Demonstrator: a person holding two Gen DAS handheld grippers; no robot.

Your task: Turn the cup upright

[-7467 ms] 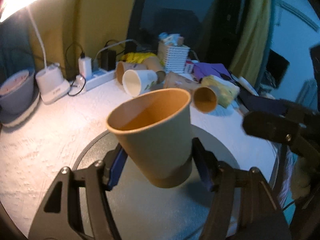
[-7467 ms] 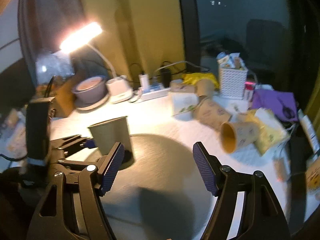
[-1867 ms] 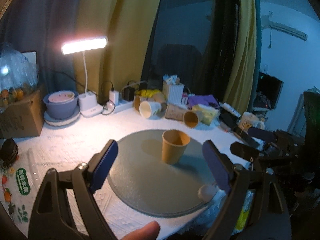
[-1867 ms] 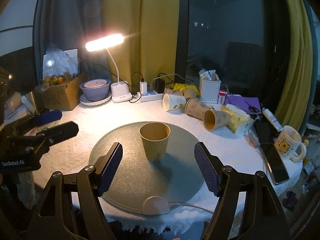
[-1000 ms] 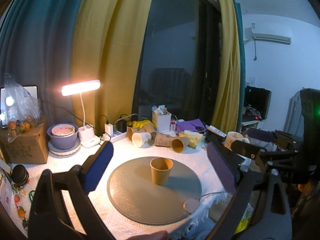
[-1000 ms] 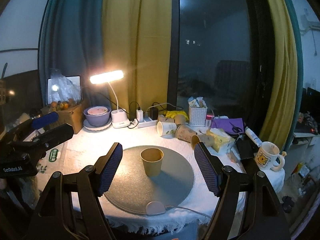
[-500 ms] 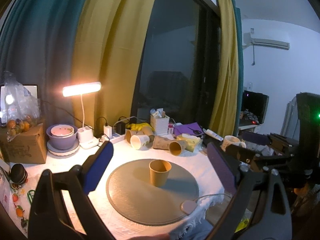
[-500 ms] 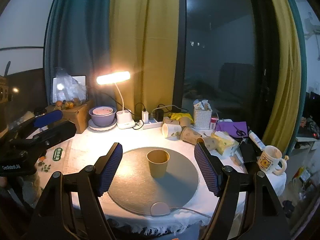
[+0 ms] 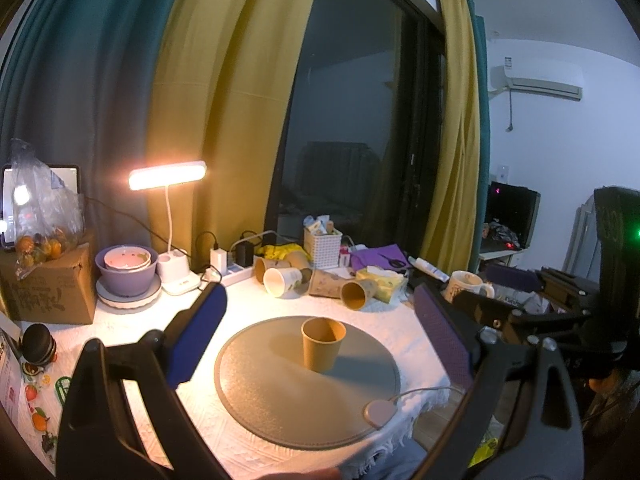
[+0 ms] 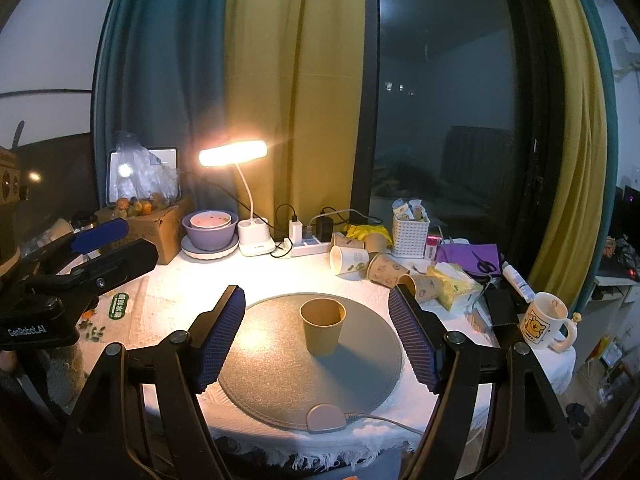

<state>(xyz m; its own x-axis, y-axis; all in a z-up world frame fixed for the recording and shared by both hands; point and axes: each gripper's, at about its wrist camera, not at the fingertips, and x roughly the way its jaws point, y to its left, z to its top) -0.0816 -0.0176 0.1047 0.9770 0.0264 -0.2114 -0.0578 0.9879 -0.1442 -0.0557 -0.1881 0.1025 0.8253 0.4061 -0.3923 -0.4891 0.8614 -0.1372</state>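
Note:
A brown paper cup (image 9: 322, 344) stands upright, mouth up, in the middle of a round grey mat (image 9: 280, 404) on the white table. It also shows in the right wrist view (image 10: 322, 327) on the mat (image 10: 272, 372). My left gripper (image 9: 318, 338) is open and empty, held back well short of the cup. My right gripper (image 10: 316, 334) is open and empty, also well back from the cup. The left gripper shows from the side in the right wrist view (image 10: 100, 246). The right gripper shows in the left wrist view (image 9: 524, 292).
Several paper cups (image 10: 368, 262) lie on their sides behind the mat. A lit desk lamp (image 10: 234, 154), a purple bowl (image 10: 208, 232), a power strip (image 10: 306, 248), a white basket (image 10: 410, 234), a yellow mug (image 10: 544, 320) and a cardboard box (image 9: 44, 288) ring the table.
Both grippers have pulled back and up from the table since the left one held the cup; the cup now stands alone on the mat. Over the last second the views barely shift.

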